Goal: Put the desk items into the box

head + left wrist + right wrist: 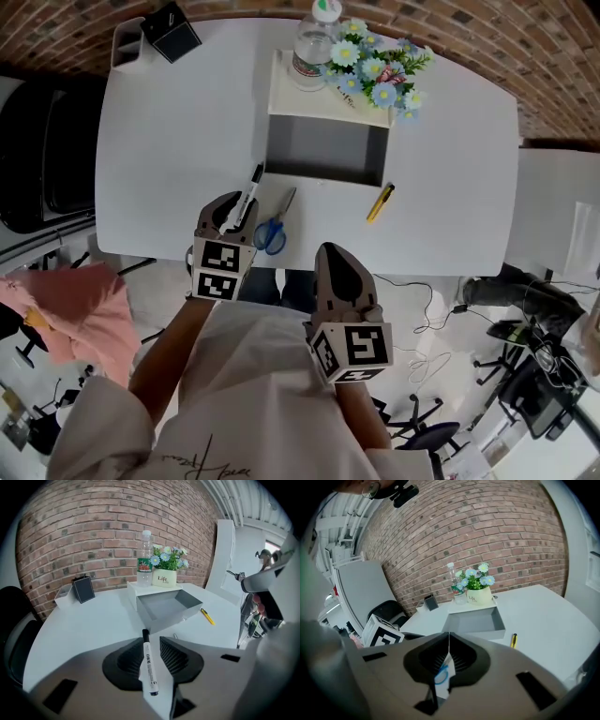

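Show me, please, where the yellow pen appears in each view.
Head view: yellow pen on the table, below the box's right front corner.
Left gripper view: right of centre, right of the box.
Right gripper view: low, right of centre, below the box.
Shared landmark: the open grey box beside it.

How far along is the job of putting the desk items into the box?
Nothing is done yet: the grey open box looks empty. In hand: the left gripper is shut on the white marker with black cap. Left: the blue-handled scissors and the yellow pen-like tool lie on the white table; the right gripper is shut, empty.
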